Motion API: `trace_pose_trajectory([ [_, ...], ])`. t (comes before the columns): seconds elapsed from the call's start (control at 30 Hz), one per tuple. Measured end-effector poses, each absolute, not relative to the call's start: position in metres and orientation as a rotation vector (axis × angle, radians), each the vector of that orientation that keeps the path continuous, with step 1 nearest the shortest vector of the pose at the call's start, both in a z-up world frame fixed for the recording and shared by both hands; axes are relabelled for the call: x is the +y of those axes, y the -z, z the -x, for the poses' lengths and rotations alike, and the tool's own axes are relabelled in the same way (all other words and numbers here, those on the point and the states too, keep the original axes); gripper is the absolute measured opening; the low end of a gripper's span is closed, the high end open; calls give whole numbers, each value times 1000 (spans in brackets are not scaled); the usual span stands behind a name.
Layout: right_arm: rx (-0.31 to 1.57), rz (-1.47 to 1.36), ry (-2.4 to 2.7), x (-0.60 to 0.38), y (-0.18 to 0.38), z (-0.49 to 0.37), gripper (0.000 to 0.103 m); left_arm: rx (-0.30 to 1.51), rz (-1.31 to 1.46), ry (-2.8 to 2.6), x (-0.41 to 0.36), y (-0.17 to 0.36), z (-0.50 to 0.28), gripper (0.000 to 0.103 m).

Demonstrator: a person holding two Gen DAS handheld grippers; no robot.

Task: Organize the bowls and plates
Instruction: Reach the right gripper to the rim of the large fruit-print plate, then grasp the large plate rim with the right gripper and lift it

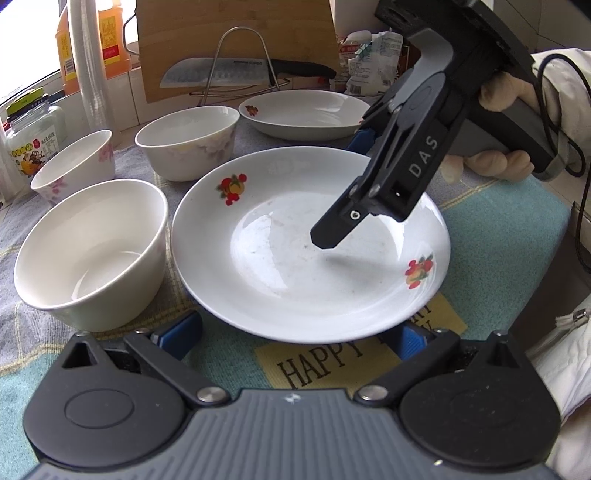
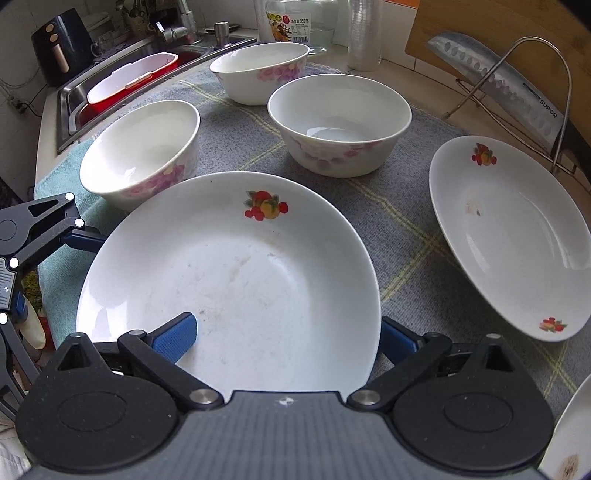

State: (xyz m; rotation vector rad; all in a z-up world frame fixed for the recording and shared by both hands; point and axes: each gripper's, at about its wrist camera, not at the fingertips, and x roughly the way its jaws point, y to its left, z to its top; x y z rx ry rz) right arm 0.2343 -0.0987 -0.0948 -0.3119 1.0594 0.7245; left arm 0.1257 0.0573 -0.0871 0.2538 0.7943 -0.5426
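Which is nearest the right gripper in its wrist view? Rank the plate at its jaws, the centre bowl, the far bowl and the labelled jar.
1. Plate: directly ahead, its rim between the jaws.
2. Centre bowl: behind the plate, slightly right.
3. Far bowl: further back, near the cloth's far edge.
4. Labelled jar: behind the far bowl, at the back.

Glossy ceramic plate (image 2: 258, 266), woven cloth mat (image 2: 406, 206), wooden board (image 1: 236, 37)

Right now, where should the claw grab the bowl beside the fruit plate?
Pinch the bowl rim on the side away from the plate, from above, one finger inside, one outside. It stands upright and open, with a thin wall.
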Motion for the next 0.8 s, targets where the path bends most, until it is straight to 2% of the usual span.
trace_pose_trajectory([
  [0.47, 1227, 196, -836, -103, 87, -266, 101, 802, -285, 538, 54, 84, -127, 103],
  [0.8, 1270, 217, -780, -102, 84, -276, 83, 786, -298, 530, 56, 83, -124, 103],
])
